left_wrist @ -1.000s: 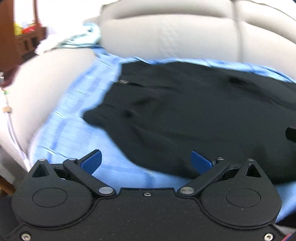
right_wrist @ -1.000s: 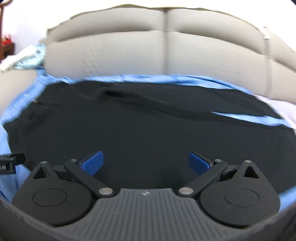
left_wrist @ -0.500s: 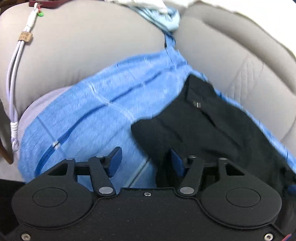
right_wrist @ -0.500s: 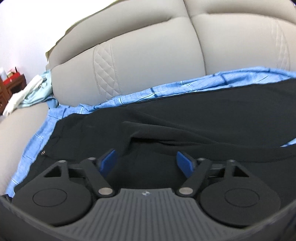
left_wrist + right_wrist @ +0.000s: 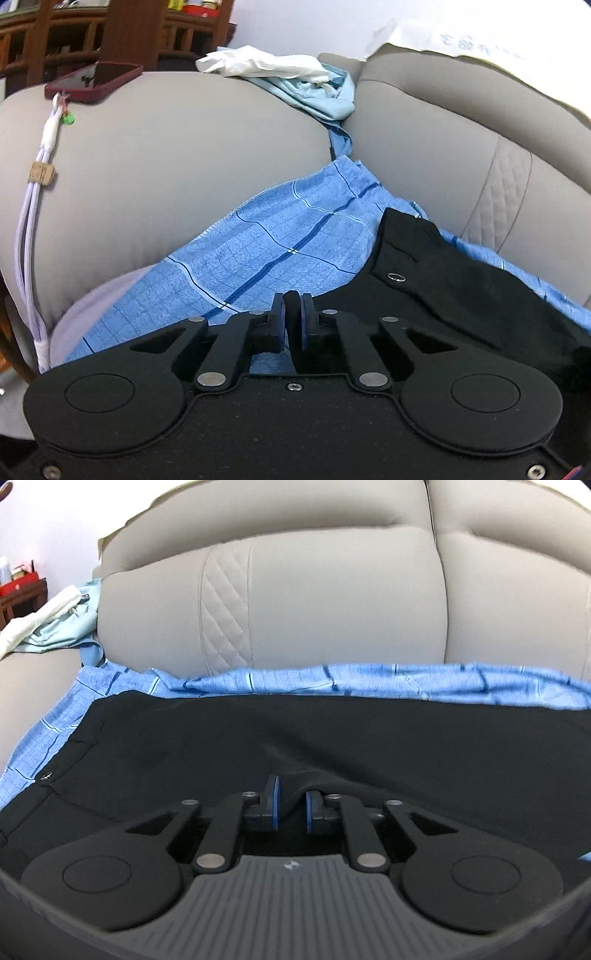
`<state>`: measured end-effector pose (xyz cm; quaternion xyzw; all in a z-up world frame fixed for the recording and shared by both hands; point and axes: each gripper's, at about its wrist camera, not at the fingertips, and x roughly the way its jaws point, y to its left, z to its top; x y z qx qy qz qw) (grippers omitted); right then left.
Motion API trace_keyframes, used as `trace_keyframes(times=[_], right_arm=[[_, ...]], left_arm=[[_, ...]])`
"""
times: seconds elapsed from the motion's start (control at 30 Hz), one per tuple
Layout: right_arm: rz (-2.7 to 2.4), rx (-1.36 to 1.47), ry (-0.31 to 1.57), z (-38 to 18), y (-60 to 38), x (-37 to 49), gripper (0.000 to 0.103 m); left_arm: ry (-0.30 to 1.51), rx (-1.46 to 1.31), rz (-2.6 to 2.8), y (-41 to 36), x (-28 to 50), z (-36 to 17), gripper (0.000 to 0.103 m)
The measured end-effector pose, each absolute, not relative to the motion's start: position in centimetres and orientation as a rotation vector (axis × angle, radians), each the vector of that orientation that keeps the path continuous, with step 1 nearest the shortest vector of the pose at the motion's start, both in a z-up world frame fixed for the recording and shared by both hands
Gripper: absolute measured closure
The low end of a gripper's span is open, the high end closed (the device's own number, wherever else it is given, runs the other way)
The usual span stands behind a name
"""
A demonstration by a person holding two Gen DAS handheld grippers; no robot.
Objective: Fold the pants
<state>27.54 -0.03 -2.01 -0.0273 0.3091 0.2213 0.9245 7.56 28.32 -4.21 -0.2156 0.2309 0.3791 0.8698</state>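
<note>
Black pants lie spread on a blue checked cloth over a grey sofa seat. The waistband with a metal button shows in the left wrist view, and the pants fill the middle of the right wrist view. My left gripper is shut on the near waist corner of the pants. My right gripper is shut on a raised fold of the black fabric at the pants' near edge.
The grey sofa backrest rises behind the cloth. A padded armrest on the left carries a dark red phone with a hanging strap. White and light blue clothes are piled at the armrest's far end.
Both grippers went from wide open to shut on the pants' near edge. The left one swung to the waist corner, the right one lowered onto the fabric.
</note>
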Motion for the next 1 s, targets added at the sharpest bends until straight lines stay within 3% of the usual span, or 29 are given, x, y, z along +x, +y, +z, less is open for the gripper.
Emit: trace_keyframes(times=[0.03,0.07,0.1,0.2,0.33,0.53,0.77,0.9,1.0], right_arm=[[0.446,-0.091,0.654,-2.0,0.3,27.8,0.085],[0.449,-0.131,0.696,-2.1,0.5,28.1,0.078],[0.458,-0.161,0.731,-2.0,0.7,28.3,0.061],[0.474,-0.235,0.774,-0.1,1.0,28.1,0.034],[0.531,-0.257,0.759,3.3,3.6,28.7,0.017],[0.599,-0.296,0.774,4.8,16.1,34.4,0.012],[0.479,-0.131,1.08,0.7,27.6,41.4,0.011],[0.375,-0.143,1.151,-1.7,31.4,42.4,0.002],[0.245,-0.144,1.196,-3.8,32.4,42.8,0.002]], left_arm=[[0.504,-0.446,0.79,28.4,7.7,-4.5,0.096],[0.522,-0.444,0.789,28.5,7.7,-4.9,0.095],[0.541,-0.444,0.784,28.7,7.7,-5.4,0.095],[0.559,-0.438,0.76,29.1,7.2,-6.6,0.088],[0.531,-0.404,0.758,29.1,6.4,-6.8,0.078],[0.537,-0.434,0.71,29.9,5.3,-7.1,0.077],[0.54,-0.448,0.683,29.9,4.8,-7.2,0.077],[0.54,-0.473,0.67,30.1,4.5,-7.2,0.077],[0.537,-0.492,0.663,30.3,4.2,-7.1,0.077]])
